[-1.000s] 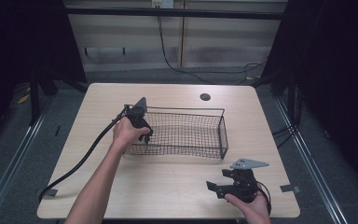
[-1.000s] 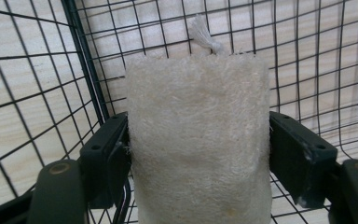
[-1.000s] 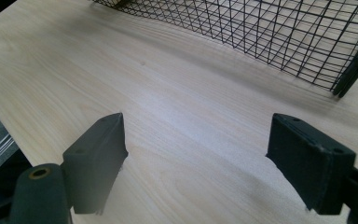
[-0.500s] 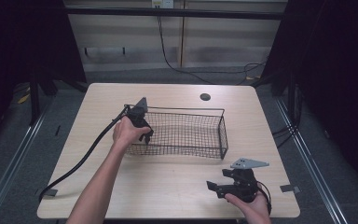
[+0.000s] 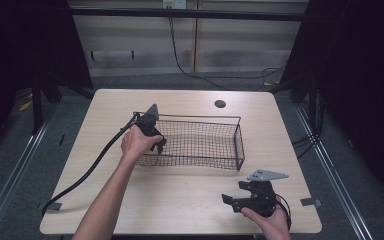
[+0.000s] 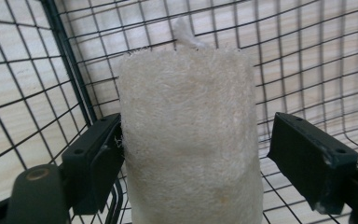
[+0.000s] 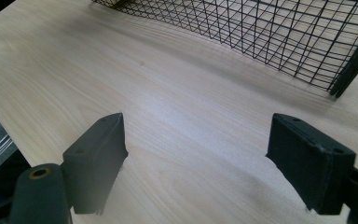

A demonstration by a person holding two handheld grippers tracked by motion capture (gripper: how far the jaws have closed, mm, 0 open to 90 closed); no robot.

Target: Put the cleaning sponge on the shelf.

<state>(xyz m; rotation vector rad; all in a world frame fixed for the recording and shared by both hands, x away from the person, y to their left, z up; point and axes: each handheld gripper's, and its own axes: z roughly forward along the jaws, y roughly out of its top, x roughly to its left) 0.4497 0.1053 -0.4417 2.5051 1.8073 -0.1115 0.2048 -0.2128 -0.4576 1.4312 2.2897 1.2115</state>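
My L gripper (image 6: 193, 154) wide open in basket (image 5: 220, 120), sponge (image 6: 189, 135) between jaws, touching one. R gripper (image 7: 198, 154) open, empty, over table (image 7: 177, 116).

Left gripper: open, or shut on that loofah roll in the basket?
Open. In the left gripper view the left gripper has one finger against the loofah roll, the other standing clear of it, inside the wire basket.

No readable text, labels, brands or numbers anywhere. Wire basket (image 5: 200, 142), table (image 5: 180, 200) and pale fibrous roll (image 6: 191, 140) are all unmarked. Black jaw blocks carry no print either
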